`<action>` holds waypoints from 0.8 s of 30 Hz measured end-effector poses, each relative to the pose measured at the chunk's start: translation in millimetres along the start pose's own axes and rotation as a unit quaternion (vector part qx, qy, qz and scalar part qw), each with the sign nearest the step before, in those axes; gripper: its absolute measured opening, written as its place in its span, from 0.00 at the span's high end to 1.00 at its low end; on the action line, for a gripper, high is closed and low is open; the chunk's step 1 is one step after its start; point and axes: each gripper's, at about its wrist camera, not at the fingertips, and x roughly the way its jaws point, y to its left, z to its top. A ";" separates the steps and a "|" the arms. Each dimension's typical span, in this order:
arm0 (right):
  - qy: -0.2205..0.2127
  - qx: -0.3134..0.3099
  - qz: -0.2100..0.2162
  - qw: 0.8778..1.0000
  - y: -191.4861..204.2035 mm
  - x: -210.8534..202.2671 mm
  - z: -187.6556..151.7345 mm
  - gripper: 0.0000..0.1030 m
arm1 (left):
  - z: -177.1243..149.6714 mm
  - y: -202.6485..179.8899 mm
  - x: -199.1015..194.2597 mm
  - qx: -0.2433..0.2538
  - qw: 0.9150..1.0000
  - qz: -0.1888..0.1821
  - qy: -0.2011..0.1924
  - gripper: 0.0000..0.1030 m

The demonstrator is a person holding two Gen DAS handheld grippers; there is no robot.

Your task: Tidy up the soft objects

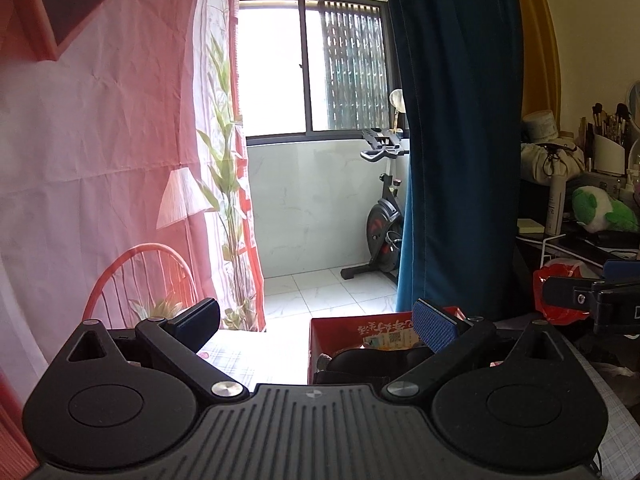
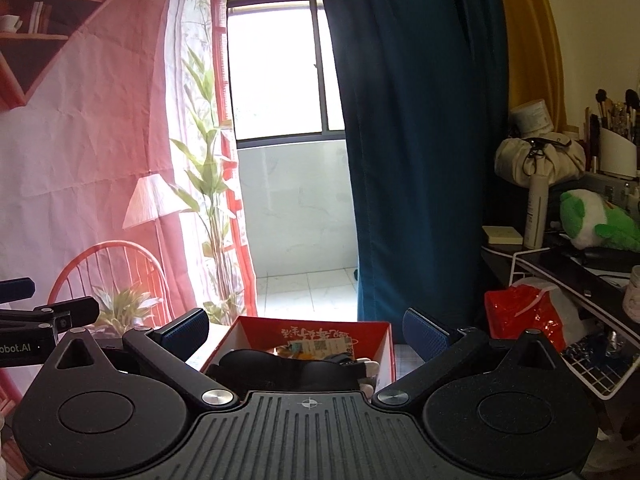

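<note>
Both hand-held grippers, left (image 1: pixel 316 322) and right (image 2: pixel 306 330), spread wide, grasping nothing. Dark soft item (image 2: pixel 288 368) inside red box (image 2: pixel 386 354), directly beneath. Could snag box wall, tipping it.

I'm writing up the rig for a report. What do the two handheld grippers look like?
Both match: the left gripper and right gripper have matte black ribbed bodies, round side discs, silver pivot screws and angled black linkages ending in textured blue pads. White lettering ending "obot.AI" marks the left one's side. No cables or sleeves show.
</note>
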 end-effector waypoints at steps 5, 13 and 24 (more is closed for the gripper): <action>-0.002 -0.003 -0.003 1.000 0.7 -1.1 -0.3 0.00 | -0.1 0.4 1.1 0.003 1.000 0.001 0.002 0.00; -0.004 -0.002 -0.011 1.000 -0.3 -2.9 -0.8 0.00 | -1.9 2.9 0.4 0.000 1.000 -0.003 0.008 0.00; -0.004 -0.002 -0.013 1.000 2.7 -3.8 -1.3 0.00 | -3.0 2.9 -0.6 0.000 1.000 -0.009 0.012 0.00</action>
